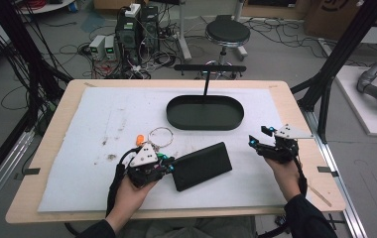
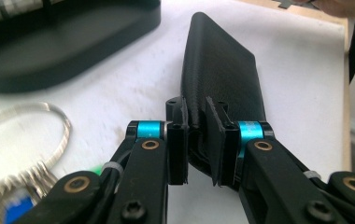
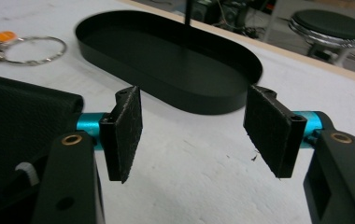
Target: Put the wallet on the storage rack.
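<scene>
Left hand: comes in from the bottom edge of the high view, wrapped around the left gripper (image 1: 169, 166) low on the white mat (image 1: 102, 114).
Left gripper: its two jaws are clamped on the near end of the black wallet (image 2: 220, 70); in the left gripper view both pads press against the wallet's edge from either side.
Black wallet: a flat, textured black case, in the high view lying slantwise near the middle front of the mat, its left end in the left gripper's jaws, the rest reaching away to the right; in the left gripper view it stands on edge between the pads.
Right hand: enters at the lower right of the high view, holding the right gripper (image 1: 257, 141) over the mat's right side, well apart from the wallet.
Right gripper: jaws stand wide apart with bare mat between the pads; nothing is between them.
Key ring (image 1: 160, 136): a metal ring with an orange tag and other small bits, lying on the mat just beyond the left gripper.
Black tray (image 1: 176, 116): a shallow oval dish farther back, centre of the mat, with a thin upright post and crossbar at its far rim.
Table (image 1: 57, 129): light wood edge shows around the mat.
Stool (image 1: 227, 33): round black seat on the floor beyond the table.
</scene>
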Motion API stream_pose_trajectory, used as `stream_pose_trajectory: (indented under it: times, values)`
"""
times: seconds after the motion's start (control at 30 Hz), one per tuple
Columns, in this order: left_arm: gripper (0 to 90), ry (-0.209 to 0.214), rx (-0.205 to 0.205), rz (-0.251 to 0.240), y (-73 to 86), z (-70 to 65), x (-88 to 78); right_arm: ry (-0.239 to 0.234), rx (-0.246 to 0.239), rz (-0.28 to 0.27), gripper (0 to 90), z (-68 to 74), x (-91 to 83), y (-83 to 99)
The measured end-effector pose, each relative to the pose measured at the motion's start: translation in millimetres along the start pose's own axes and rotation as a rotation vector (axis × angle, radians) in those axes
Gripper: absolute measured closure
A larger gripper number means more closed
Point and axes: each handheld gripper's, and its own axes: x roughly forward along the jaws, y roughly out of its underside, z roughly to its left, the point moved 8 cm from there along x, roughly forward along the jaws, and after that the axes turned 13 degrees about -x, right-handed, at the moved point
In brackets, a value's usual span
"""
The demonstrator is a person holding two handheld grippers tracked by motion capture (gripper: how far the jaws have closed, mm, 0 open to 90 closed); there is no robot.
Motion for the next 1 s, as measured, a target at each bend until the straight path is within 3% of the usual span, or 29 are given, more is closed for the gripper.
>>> stream_pose_trajectory:
  times: [0.07,0.1,0.17,0.2,0.3,0.33,0.37,0.4,0.5,0.53,0.83,0.97,1.0]
  values:
    - [79.1,-0.006,0.062,-0.016,-3.4,-2.7,-0.9,-0.028,-0.012,-0.026,37.7,5.2,-1.5,-4.6]
    - [79.1,-0.006,0.062,-0.016,-3.4,-2.7,-0.9,-0.028,-0.012,-0.026,37.7,5.2,-1.5,-4.6]
    - [79.2,-0.007,0.118,-0.03,-5.6,-5.1,-1.6,-0.084,-0.041,-0.069,37.2,13.7,-2.6,-11.3]
    - [79.2,-0.007,0.14,-0.031,-6.1,-5.7,-2.3,-0.084,-0.041,-0.069,37.2,13.7,-2.6,-11.3]
    - [79.2,0.005,0.199,-0.048,-7.8,-7.4,-3.8,-0.216,-0.068,-0.108,36.2,30.6,-1.3,-16.2]
    - [79.2,0.005,0.199,-0.048,-7.8,-7.4,-3.8,-0.216,-0.068,-0.108,36.2,30.6,-1.3,-16.2]
    - [79.2,0.018,0.224,-0.053,-8.1,-8.3,-4.5,-0.296,-0.083,-0.113,36.0,39.7,0.5,-16.4]
    - [79.3,0.018,0.224,-0.053,-8.1,-8.3,-4.5,-0.296,-0.083,-0.113,36.0,39.7,0.5,-16.4]
    - [79.3,0.046,0.257,-0.058,-8.8,-10.1,-6.2,-0.405,-0.126,-0.086,34.5,58.0,9.0,-14.8]
    - [79.3,0.053,0.266,-0.059,-9.0,-10.8,-6.7,-0.421,-0.124,-0.081,33.7,60.3,10.5,-14.8]
    - [79.2,0.103,0.288,-0.07,-8.0,-15.1,-9.4,-0.549,-0.118,-0.052,33.6,74.7,24.0,-10.9]
    - [78.8,0.112,0.268,-0.074,-7.8,-14.1,-9.6,-0.613,-0.147,-0.048,45.5,82.9,24.0,-9.4]
    - [78.2,0.115,0.251,-0.077,-7.6,-13.6,-9.8,-0.598,-0.165,-0.048,48.1,83.2,24.1,-9.3]
